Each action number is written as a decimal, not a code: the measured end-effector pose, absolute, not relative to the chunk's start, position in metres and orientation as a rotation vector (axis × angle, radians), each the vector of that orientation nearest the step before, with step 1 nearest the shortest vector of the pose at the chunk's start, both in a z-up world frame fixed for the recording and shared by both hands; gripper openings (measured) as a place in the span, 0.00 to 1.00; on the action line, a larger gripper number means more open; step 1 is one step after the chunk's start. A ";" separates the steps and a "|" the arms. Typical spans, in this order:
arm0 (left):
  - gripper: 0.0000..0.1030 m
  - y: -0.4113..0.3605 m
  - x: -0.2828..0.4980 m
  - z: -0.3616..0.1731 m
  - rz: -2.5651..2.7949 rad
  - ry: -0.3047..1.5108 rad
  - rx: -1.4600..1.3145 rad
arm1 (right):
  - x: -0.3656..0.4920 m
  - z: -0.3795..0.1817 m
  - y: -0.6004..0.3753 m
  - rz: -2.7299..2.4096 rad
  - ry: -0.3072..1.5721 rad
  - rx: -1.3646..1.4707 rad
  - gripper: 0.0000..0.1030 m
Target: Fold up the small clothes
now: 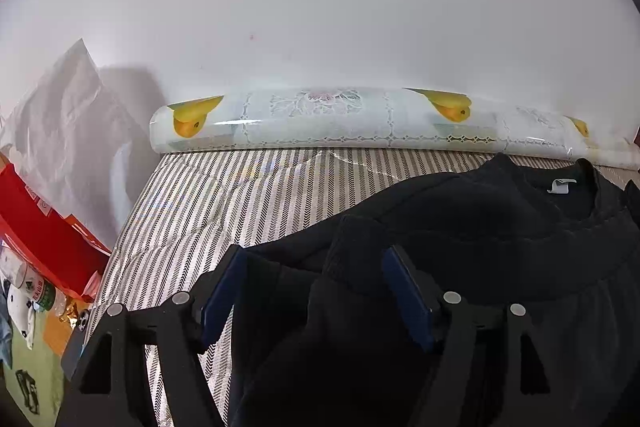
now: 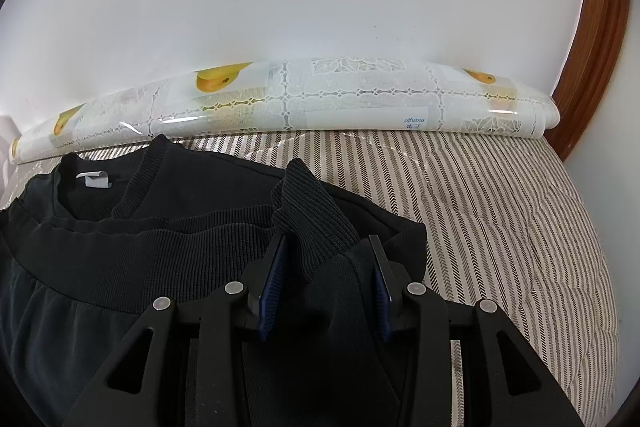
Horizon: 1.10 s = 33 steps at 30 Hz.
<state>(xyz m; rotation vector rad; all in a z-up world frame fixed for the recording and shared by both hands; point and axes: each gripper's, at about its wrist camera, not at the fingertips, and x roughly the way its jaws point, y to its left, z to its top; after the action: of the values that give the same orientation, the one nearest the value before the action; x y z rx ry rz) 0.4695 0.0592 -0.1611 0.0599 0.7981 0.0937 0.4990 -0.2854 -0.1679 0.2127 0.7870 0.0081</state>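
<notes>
A small black sweatshirt [image 1: 500, 219] lies on the striped table cover [image 1: 224, 203], collar and white neck label toward the wall. Its ribbed hem band is folded up across the body. My left gripper [image 1: 316, 267] stands open, its blue pads either side of a raised fold of the black fabric at the garment's left edge. In the right wrist view the sweatshirt [image 2: 160, 227] fills the lower left. My right gripper [image 2: 326, 247] is open with the ribbed black cuff [image 2: 312, 211] standing up between its pads. The pads do not press the cloth.
A rolled tablecloth with a mango print [image 1: 360, 119] [image 2: 320, 99] lies along the white wall at the table's back edge. Left of the table are a red box [image 1: 44, 231], a white bag [image 1: 68, 123] and small clutter. A wooden frame [image 2: 592, 59] stands at the right.
</notes>
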 end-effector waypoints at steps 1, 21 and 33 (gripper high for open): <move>0.69 0.059 0.469 -0.161 0.093 0.798 0.061 | 0.499 -0.168 -0.285 0.008 0.787 0.212 0.38; 0.70 0.060 0.469 -0.162 0.082 0.802 0.048 | 0.500 -0.168 -0.286 0.009 0.791 0.221 0.39; 0.70 0.059 0.469 -0.163 0.078 0.804 0.047 | 0.499 -0.168 -0.285 0.005 0.792 0.218 0.39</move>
<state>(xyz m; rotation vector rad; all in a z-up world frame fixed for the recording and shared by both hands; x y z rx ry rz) 0.4686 0.0594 -0.1629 0.0471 0.8036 0.0785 0.4994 -0.2851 -0.1679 0.2183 0.7918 0.0053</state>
